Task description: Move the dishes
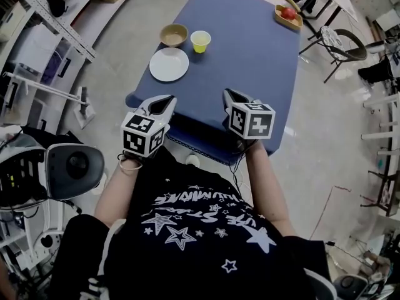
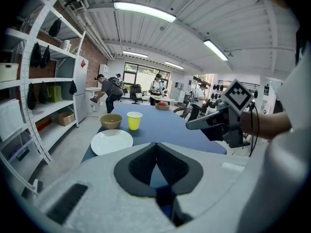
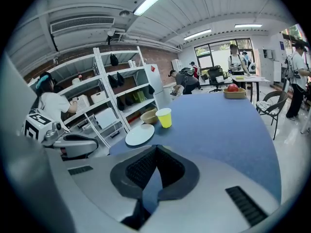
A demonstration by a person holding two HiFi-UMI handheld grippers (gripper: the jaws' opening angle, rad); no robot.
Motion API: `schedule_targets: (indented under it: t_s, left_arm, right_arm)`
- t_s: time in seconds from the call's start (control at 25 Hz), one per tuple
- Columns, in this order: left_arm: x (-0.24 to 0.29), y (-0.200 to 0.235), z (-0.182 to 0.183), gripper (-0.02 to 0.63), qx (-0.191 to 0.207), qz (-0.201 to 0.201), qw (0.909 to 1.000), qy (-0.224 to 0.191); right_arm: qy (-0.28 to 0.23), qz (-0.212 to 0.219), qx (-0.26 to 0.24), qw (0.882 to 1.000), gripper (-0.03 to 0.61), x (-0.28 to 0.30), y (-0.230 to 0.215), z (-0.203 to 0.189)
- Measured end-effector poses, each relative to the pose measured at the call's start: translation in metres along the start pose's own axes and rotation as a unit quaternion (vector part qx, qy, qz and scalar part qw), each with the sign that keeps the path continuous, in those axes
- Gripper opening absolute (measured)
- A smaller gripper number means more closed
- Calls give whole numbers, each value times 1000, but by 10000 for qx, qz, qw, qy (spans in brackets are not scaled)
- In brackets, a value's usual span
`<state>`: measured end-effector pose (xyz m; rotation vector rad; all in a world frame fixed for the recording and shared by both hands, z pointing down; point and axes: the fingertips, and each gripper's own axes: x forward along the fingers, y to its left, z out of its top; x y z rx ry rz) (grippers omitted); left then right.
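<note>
Although three dishes stand on the blue table (image 1: pixel 250 67), neither gripper touches any of them. One white plate (image 1: pixel 169 64) lies flat near the table's left edge, the closest of the three to the person. One tan bowl (image 1: pixel 174 35) stands upright just behind it; whether the two rims touch cannot be told. One yellow cup (image 1: pixel 200 41) stands upright just to the right of the bowl, with a narrow gap between them. All three look empty. At the far right corner, well apart from this group, one wooden tray (image 1: pixel 297 24) holds a single red fruit (image 1: pixel 288 12).

Two grippers hang over the near edge of the table, side by side and pointing toward the dishes. The left gripper (image 1: pixel 165 100) is short of the plate, and its jaws are clenched tip to tip with nothing between them. The right gripper (image 1: pixel 230 94) is level with it, over bare blue table, and its jaws are likewise pressed together and empty.

One metal shelf rack (image 1: pixel 44 17) runs along the left of the room, and one chair (image 1: pixel 340 45) stands beyond the table's right side. Several people stand or bend in the distance.
</note>
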<state>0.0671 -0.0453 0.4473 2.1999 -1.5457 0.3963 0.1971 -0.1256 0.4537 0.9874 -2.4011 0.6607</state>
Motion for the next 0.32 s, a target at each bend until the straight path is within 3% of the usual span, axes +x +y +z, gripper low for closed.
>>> schedule_targets:
  t_s: [0.32]
  left_arm:
    - [10, 3, 15, 20, 126, -53, 9999, -19]
  right_arm:
    - [-119, -100, 183, 9997, 3, 2, -19, 10]
